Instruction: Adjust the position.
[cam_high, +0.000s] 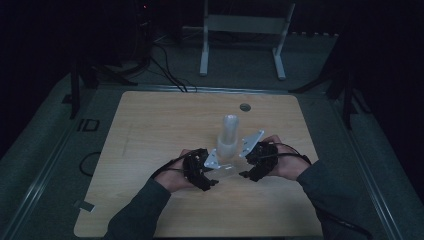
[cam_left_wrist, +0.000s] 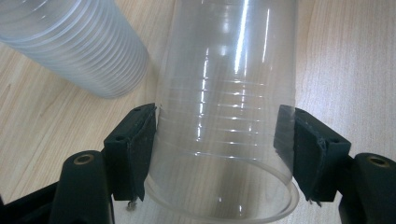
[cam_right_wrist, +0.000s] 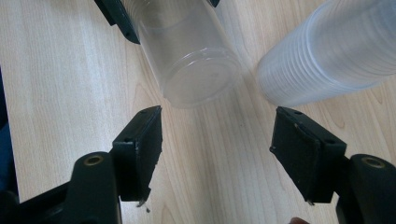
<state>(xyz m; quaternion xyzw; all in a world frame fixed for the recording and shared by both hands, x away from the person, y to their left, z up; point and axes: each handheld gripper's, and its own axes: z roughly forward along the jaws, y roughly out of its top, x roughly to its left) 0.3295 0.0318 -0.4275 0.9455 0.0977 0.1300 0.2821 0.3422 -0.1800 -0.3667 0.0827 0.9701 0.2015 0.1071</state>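
Left gripper (cam_left_wrist: 217, 154) has a clear plastic cup (cam_left_wrist: 224, 107) clamped between its pads, held sideways just over the table (cam_high: 150, 150). Right gripper (cam_right_wrist: 217, 154) hangs wide open facing the cup's bottom, with the cup stack (cam_high: 228, 137) standing right beside both.

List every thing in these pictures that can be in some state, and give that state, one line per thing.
single clear cup: lying on its side, held near its rim between the left tongs' pads.
stack of cups: nested, standing upside down on the table, untouched.
left tongs: closed on the single clear cup.
right tongs: open, empty, pointed at the cup's base.
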